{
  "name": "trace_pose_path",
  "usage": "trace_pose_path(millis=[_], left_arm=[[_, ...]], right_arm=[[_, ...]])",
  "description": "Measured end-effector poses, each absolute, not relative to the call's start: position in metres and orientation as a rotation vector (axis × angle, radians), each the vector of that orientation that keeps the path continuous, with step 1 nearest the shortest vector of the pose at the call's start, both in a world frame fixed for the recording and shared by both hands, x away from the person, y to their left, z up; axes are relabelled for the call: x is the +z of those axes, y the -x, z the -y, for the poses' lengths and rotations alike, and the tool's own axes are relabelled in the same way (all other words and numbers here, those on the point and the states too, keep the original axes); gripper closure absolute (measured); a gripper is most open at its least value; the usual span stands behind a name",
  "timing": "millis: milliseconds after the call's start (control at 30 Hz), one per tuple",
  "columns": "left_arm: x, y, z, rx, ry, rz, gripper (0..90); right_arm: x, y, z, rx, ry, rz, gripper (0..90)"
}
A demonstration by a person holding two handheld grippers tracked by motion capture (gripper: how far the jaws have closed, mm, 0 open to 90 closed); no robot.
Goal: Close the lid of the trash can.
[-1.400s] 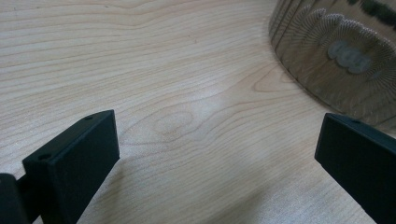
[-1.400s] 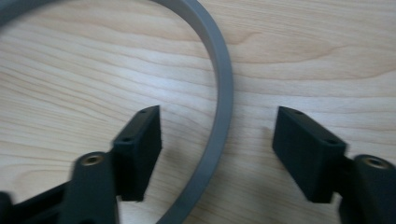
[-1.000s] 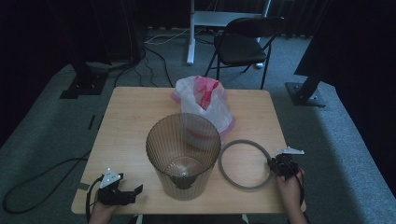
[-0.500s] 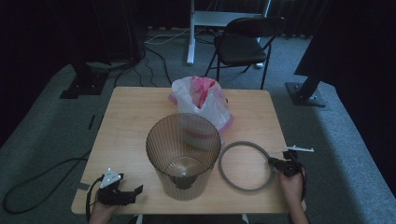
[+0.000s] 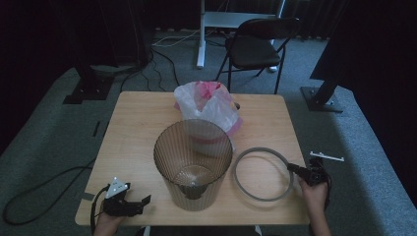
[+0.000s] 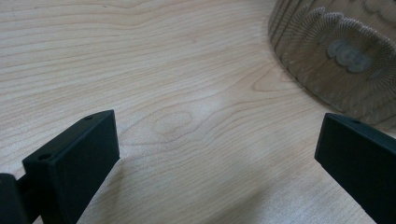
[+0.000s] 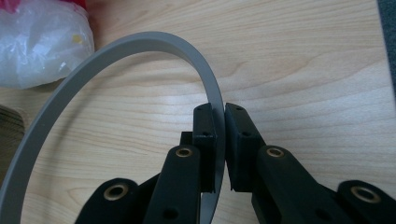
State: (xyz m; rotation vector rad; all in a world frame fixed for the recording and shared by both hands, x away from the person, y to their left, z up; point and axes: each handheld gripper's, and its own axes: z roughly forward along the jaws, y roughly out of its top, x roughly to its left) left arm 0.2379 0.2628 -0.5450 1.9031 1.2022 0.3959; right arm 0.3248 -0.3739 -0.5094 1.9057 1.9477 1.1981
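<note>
Tabletop, near right: right hand-held gripper (image 7: 218, 154) has just closed its jaws onto the grey ring (image 7: 93, 74), now pinched for lifting; left hand-held gripper (image 6: 219, 154) stands wide open, empty.

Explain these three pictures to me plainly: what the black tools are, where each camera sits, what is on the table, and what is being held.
A person sits at a wooden table with a hand-held two-jaw tool in each hand. One camera looks down from above; the other two ride on the tools, looking along their black jaws. On the table stand a ribbed see-through bin, a plastic bag behind it, and a grey ring beside it. The right gripper has its jaws clamped on the ring's band. The left gripper is open above bare wood near the bin, holding nothing.
</note>
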Motion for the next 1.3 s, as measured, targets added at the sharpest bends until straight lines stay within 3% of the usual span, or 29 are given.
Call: trace_pose_path(millis=[1300], left_arm=[[-0.545,-0.238,-0.262,0.397,-1.910,-1.203,0.0]], right_arm=[[-0.438,-0.299,0.399,1.453,-1.775,-1.794,83.7]])
